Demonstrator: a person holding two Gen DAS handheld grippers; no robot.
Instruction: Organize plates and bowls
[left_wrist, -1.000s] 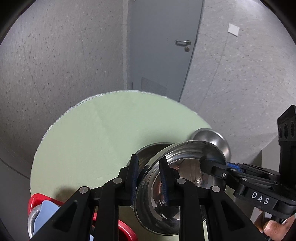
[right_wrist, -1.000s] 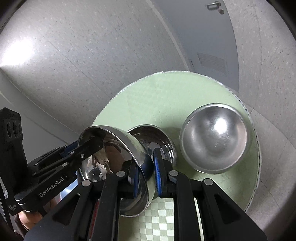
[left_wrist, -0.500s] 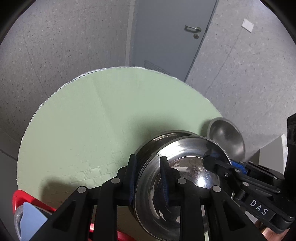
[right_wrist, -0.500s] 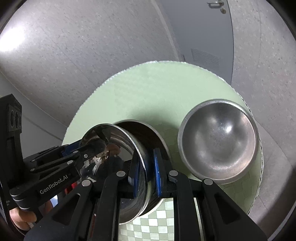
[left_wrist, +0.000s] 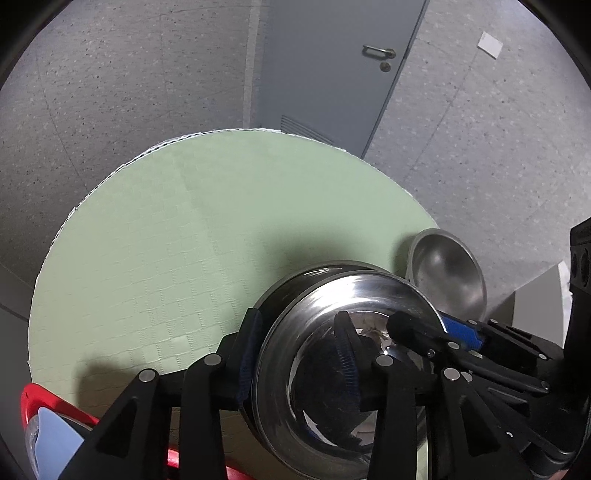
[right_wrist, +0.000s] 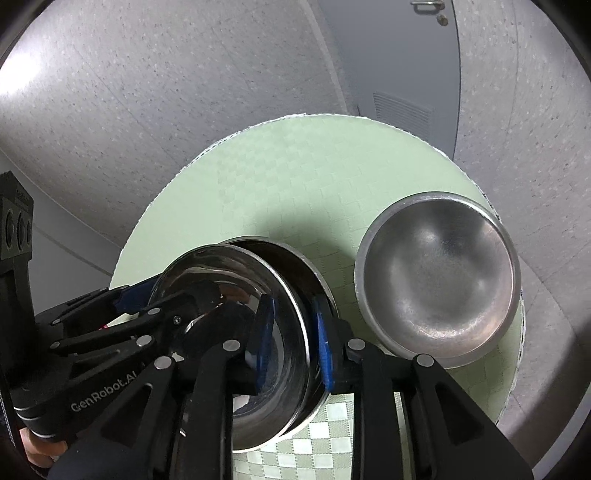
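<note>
- Left wrist view: the left gripper has its two blue-padded fingers closed on the near-left rim of a shiny steel bowl, one finger outside the wall and the other inside.
- The shiny steel bowl sits tilted inside a second, darker steel bowl, whose rim shows as an arc just behind and to the left of it.
- The right gripper reaches in from the right side and grips the opposite rim of the shiny steel bowl; its blue pad shows just outside the rim.
- A matte steel bowl stands upright near the right edge of the round green table, just beside the nested pair; I cannot tell whether it touches them.
- At the lower left corner a red basket shows its rim, with something pale blue inside that is too cropped to name.
- A grey door with a lever handle stands beyond the table, set in a speckled wall.
- Right wrist view: the right gripper is closed down on the right rim of the shiny steel bowl, with the wall pinched between its blue pads.
- The darker steel bowl sits under and behind it, its rim passing just by the outer finger.
- The left gripper comes in from the left and holds the far rim of the same bowl.
- The matte steel bowl stands mouth up to the right, near the table edge, close beside the nested bowls.
</note>
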